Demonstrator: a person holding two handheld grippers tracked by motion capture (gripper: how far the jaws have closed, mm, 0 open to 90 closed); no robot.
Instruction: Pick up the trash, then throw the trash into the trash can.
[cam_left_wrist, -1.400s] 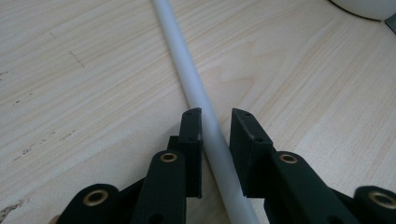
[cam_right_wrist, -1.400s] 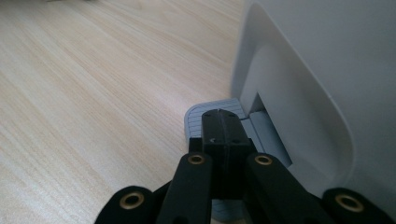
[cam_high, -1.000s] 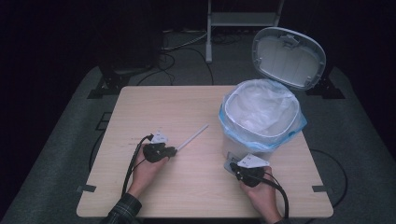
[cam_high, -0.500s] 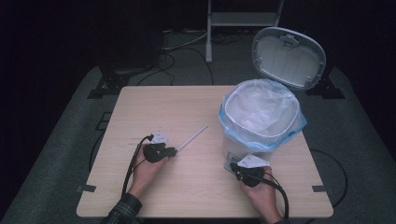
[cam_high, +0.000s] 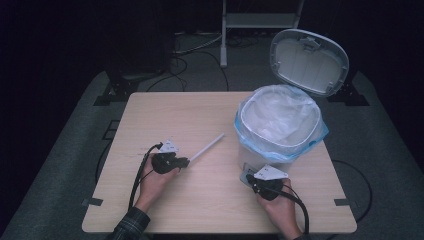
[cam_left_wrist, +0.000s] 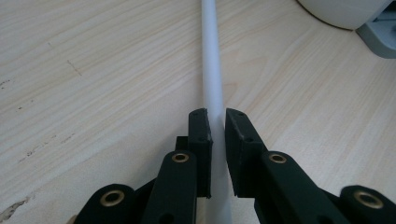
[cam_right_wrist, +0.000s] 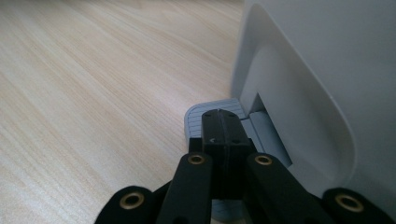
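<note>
Stick: we see a thin white plastic stick lying flat on the worktop, near its middle, slanting from the near-left toward the far-right; in the left gripper view it runs straight away from the jaws.
Left gripper: our left gripper, black with a grey three-cornered plate, pinches the near end of the stick; the pads press on it from both sides.
Left hand: it rests low on the worktop, toward the near-left corner.
Right gripper: our right gripper has its jaws pressed together with nothing between them, the tips sitting on the grey ribbed pedal at the foot of the bin.
Bin: a white round pedal bin with a clear bag and blue trim stands by the worktop's right edge, its lid tilted up and open.
Worktop: pale wooden table, bare elsewhere.
Gap: the two grippers are well apart.
</note>
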